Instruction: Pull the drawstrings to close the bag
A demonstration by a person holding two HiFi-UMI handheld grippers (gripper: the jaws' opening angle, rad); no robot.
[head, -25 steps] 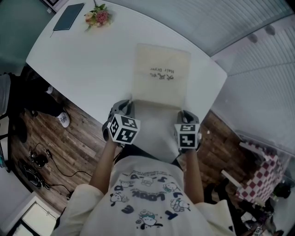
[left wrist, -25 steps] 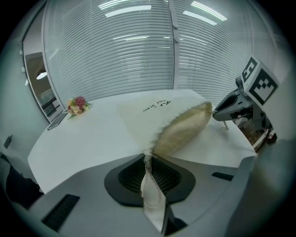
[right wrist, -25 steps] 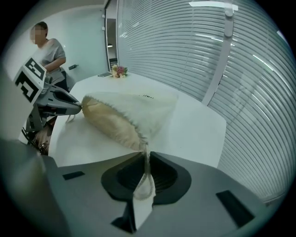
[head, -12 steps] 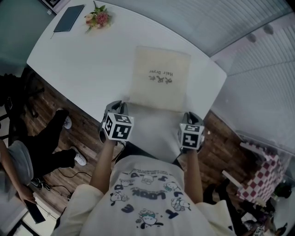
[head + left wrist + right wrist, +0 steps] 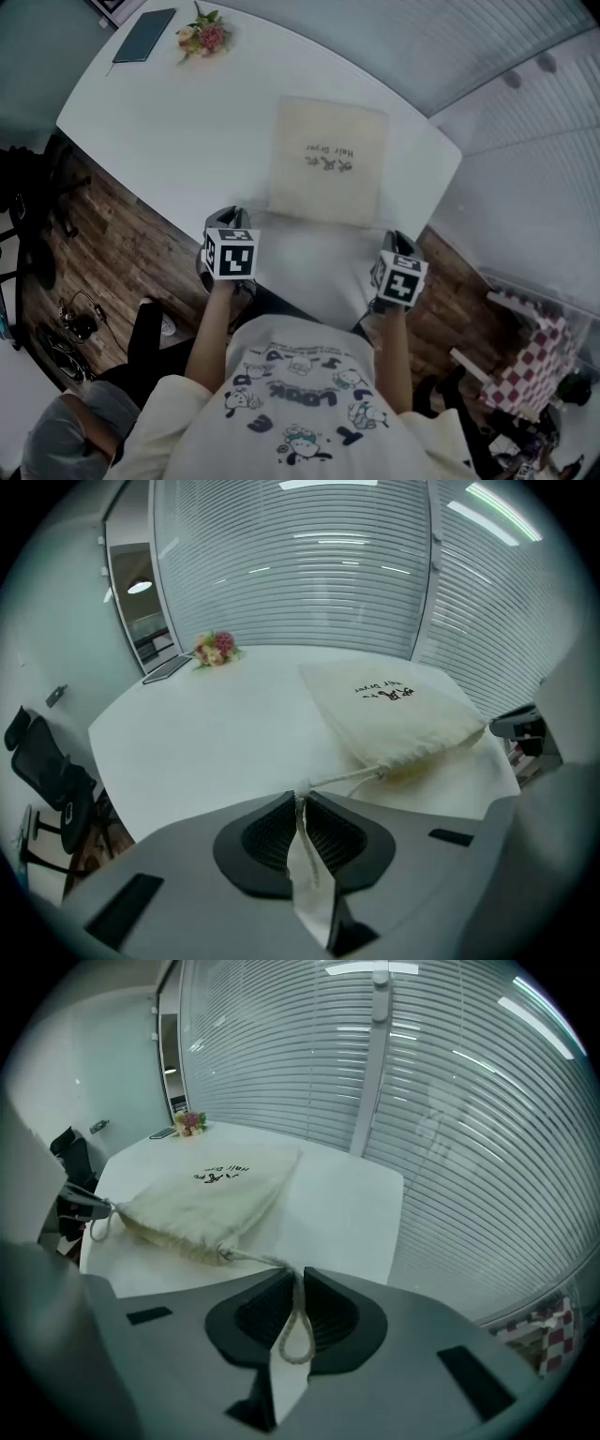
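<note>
A cream drawstring bag (image 5: 328, 159) with dark print lies flat on the white table (image 5: 169, 131), its mouth toward me. In the head view my left gripper (image 5: 232, 217) sits off the mouth's left corner and my right gripper (image 5: 400, 241) off its right corner. In the left gripper view the left gripper (image 5: 301, 802) is shut on a white drawstring (image 5: 342, 780) that runs taut to the gathered bag (image 5: 398, 710). In the right gripper view the right gripper (image 5: 298, 1279) is shut on the other drawstring (image 5: 253, 1258), whose loop hangs behind the pads; the bag (image 5: 202, 1199) mouth is puckered.
A small flower bunch (image 5: 200, 36) and a dark notebook (image 5: 142, 36) lie at the table's far left corner. The table's near edge runs just under both grippers. A slatted glass wall (image 5: 422, 1101) stands to the right. A person (image 5: 75, 436) crouches on the wood floor at lower left.
Both grippers have moved apart, left one further left and right one further right, each rolling a little. The bag's mouth has drawn narrower. The person on the floor has shifted toward the lower left.
</note>
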